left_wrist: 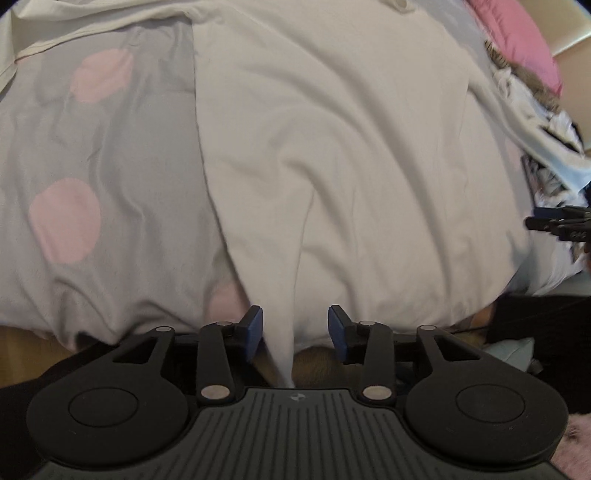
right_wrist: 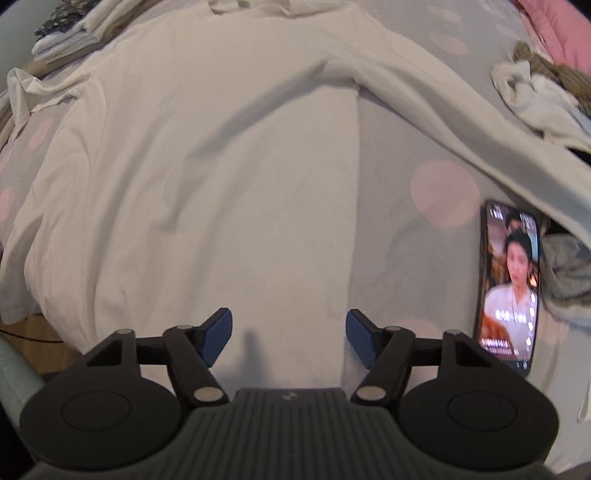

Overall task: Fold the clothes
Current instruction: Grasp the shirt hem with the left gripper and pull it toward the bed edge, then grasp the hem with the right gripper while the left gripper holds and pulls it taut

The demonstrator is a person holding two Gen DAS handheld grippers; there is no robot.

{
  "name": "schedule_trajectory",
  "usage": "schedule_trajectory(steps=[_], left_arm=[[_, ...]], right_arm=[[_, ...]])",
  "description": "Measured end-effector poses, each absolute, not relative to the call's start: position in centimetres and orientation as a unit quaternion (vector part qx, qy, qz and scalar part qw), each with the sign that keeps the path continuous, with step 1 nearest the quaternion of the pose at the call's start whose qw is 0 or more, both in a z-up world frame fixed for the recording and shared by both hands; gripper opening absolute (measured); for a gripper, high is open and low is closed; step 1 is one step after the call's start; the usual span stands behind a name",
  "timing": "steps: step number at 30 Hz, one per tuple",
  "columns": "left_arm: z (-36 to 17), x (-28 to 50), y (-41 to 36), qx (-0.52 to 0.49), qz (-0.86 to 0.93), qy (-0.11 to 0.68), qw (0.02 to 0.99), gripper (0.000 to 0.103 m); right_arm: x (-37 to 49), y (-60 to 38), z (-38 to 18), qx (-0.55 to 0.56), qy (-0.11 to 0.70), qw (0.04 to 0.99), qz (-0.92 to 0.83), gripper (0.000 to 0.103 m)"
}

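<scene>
A white long-sleeved shirt [left_wrist: 332, 147] lies spread flat on the grey bedspread with pink dots [left_wrist: 92, 166]. My left gripper [left_wrist: 295, 328] is open at the shirt's near hem, and a pointed fold of the hem hangs down between its blue pads without being pinched. In the right wrist view the same shirt [right_wrist: 221, 184] fills the middle, one sleeve [right_wrist: 461, 122] stretched out to the right. My right gripper [right_wrist: 289, 338] is open and empty just over the hem near the shirt's right edge. It also shows at the right edge of the left wrist view [left_wrist: 557, 221].
A phone [right_wrist: 509, 288] with a video playing lies on the bedspread right of the shirt. A heap of other clothes [right_wrist: 535, 96] sits at the far right, a pink pillow [left_wrist: 517, 40] behind it. Folded clothes [right_wrist: 74, 33] lie far left. The bed's front edge is just below the grippers.
</scene>
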State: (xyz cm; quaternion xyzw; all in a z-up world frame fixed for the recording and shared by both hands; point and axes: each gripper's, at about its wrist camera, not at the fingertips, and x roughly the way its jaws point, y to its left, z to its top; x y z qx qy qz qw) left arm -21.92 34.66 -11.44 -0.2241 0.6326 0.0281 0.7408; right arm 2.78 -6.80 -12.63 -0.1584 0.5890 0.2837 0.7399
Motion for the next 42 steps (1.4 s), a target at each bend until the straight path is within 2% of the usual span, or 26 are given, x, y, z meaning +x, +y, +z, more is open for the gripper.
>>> schedule_trajectory(steps=[3,7,9,10,12,14,15,16,24,31,42], left_arm=[[-12.0,-22.1,34.4,-0.215,0.030,0.644,0.733,0.037],[-12.9,-22.4,33.8,-0.199,0.028,0.661,0.723,0.037],[-13.8,-22.5,33.4,-0.189,0.028,0.674,0.714,0.035],[-14.2,-22.5,33.2,-0.183,0.030,0.680,0.709,0.032],[-14.7,-22.5,33.0,-0.170,0.031,0.686,0.707,0.009],[-14.4,-22.6,33.0,-0.168,0.027,0.679,0.714,0.002],[-13.8,-22.7,33.1,-0.173,0.024,0.672,0.720,0.002],[-13.2,-22.7,33.2,-0.178,0.020,0.664,0.726,0.001],[-6.7,-24.5,35.7,-0.215,-0.027,0.634,0.743,0.001],[-4.2,-26.4,38.5,-0.228,-0.014,0.643,0.731,0.000],[-9.0,-25.1,37.9,-0.179,-0.003,0.694,0.697,0.000]], right_arm=[[3.0,-7.9,-13.3,-0.153,0.614,0.723,0.278,0.057],[2.8,-8.6,-14.7,-0.146,0.639,0.704,0.275,0.057],[2.6,-8.6,-15.4,-0.146,0.647,0.695,0.276,0.050],[2.5,-8.5,-15.8,-0.146,0.651,0.691,0.277,0.050],[2.3,-8.3,-16.2,-0.154,0.652,0.688,0.279,0.048],[2.2,-8.3,-15.5,-0.151,0.649,0.689,0.284,0.037],[2.1,-8.4,-15.0,-0.146,0.647,0.690,0.288,0.023],[2.1,-8.5,-14.4,-0.141,0.646,0.692,0.291,0.019],[1.8,-9.0,-8.9,-0.119,0.634,0.695,0.318,0.017],[1.4,-10.3,-4.5,-0.134,0.651,0.673,0.324,0.016],[0.3,-9.2,-11.4,-0.122,0.687,0.650,0.300,0.017]])
